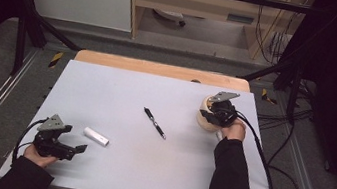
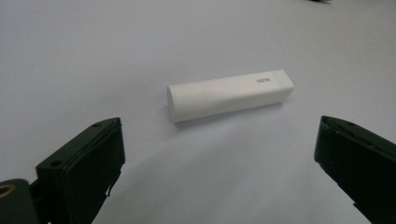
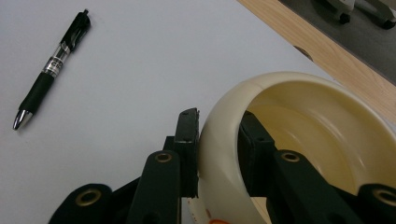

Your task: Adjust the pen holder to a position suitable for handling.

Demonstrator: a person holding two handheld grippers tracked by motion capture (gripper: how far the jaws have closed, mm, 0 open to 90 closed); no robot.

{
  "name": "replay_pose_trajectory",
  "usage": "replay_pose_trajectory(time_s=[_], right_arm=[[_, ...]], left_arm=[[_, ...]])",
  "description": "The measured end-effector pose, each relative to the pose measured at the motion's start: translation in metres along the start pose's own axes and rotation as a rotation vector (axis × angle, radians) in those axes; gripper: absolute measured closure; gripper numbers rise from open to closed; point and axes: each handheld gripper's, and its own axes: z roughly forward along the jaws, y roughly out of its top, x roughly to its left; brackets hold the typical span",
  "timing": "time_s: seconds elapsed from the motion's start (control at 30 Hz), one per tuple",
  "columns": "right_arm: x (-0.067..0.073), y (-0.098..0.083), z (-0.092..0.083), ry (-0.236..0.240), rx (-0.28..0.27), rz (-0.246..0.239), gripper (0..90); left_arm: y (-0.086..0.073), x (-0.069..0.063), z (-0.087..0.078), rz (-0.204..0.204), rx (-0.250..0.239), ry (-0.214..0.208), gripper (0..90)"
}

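Left gripper (image 1: 78, 148) sits near the table's front edge, jaws spread wide with nothing in them, white tube (image 2: 229, 94) lying just ahead. Farther back on the right, the right gripper (image 3: 217, 154) pinches the cream bowl (image 3: 299, 126) wall, one jaw inside, one outside. I'd keep that grip firm and lift straight, staying off the pen (image 1: 154, 122)

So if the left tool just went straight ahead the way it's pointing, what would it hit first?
Most likely the white rectangular tube. In the left gripper view it lies crosswise on the table ahead of the left tool, whose jaws stand wide open with nothing between them. How far off it lies is unclear.
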Motion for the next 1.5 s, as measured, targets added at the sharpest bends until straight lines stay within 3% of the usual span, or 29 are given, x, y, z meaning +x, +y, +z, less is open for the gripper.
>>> replay_pose_trajectory(time_s=[0.23,0.47,0.7,1.07,1.5], right_arm=[[0.006,0.008,-0.012,0.009,-0.036,-0.016,73.4],[0.024,0.025,-0.020,0.035,-0.058,-0.052,73.5],[0.047,0.032,-0.009,0.082,-0.051,-0.058,73.6],[0.073,0.036,0.007,0.142,-0.063,-0.050,73.6],[0.088,0.038,0.020,0.171,-0.050,-0.052,73.7]], left_arm=[[0.000,0.000,0.000,-0.002,0.001,0.002,2.1],[0.000,0.000,0.000,0.000,0.000,0.001,2.1],[0.000,0.000,-0.001,0.004,0.002,0.002,2.1],[0.000,-0.001,-0.001,0.007,0.005,0.002,2.0],[0.000,-0.001,-0.001,0.008,0.006,0.001,2.1]])
